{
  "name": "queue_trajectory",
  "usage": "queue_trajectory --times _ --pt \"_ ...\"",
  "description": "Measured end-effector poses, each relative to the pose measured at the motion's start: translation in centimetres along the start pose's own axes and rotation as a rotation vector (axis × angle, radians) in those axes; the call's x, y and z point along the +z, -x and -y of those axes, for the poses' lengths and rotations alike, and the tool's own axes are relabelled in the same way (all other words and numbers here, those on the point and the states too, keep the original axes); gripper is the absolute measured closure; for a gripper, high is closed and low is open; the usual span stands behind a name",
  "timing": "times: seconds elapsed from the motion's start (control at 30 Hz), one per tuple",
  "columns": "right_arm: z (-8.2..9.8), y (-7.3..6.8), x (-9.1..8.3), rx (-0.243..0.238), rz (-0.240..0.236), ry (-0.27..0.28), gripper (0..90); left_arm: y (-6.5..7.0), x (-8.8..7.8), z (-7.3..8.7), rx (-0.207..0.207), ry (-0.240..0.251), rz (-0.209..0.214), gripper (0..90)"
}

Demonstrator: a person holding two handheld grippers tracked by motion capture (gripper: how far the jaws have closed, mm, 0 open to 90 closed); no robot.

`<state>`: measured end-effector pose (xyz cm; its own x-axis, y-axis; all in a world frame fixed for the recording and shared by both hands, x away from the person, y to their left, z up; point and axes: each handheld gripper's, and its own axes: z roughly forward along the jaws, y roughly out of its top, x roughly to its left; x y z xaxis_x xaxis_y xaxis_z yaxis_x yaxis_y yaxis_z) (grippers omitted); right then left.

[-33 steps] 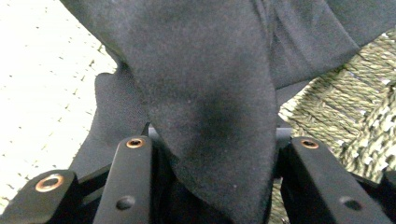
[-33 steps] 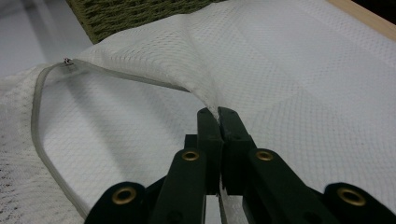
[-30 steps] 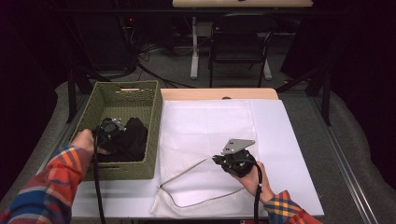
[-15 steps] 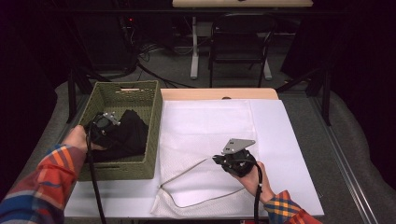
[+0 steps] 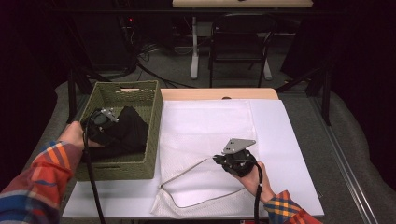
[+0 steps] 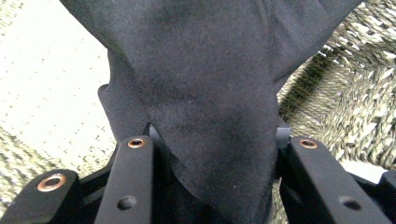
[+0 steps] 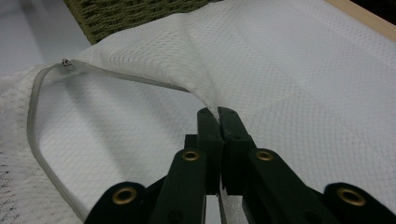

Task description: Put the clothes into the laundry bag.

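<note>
A black cloth (image 5: 130, 133) lies bunched in the green woven basket (image 5: 154, 135) at the left. My left gripper (image 5: 112, 129) is shut on it. In the left gripper view the black cloth (image 6: 205, 93) hangs pinched in my left gripper (image 6: 219, 144), above the basket's weave (image 6: 355, 84). A white mesh bag (image 5: 210, 123) is spread on the table. My right gripper (image 5: 219, 159) is shut on its top layer. In the right gripper view my right gripper (image 7: 218, 114) pinches a lifted fold of the mesh bag (image 7: 289, 70), holding the zipper mouth (image 7: 37, 140) agape.
The basket stands against the mesh bag's left edge. The white tabletop (image 5: 289, 140) shows bare to the right of the bag. A wooden board (image 5: 219, 93) lies along the far edge. A chair (image 5: 238, 46) and table legs stand beyond.
My left gripper has risen a little, lifting the black cloth higher in the basket. The right gripper and the mesh bag have stayed put.
</note>
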<state>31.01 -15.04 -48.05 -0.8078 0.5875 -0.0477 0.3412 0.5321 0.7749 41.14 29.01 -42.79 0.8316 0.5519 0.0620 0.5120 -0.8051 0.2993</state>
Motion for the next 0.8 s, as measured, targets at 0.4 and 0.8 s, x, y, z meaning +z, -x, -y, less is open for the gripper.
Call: queue_trajectory --times 0.4,0.8 --pt "0.0 0.0 0.0 0.002 0.001 -0.001 88.7 0.2 -2.3 -0.7 0.013 -0.006 -0.013 60.1" --pt "0.0 0.0 -0.1 0.001 0.004 0.001 88.8 0.5 -4.7 -1.1 0.021 -0.005 -0.031 60.0"
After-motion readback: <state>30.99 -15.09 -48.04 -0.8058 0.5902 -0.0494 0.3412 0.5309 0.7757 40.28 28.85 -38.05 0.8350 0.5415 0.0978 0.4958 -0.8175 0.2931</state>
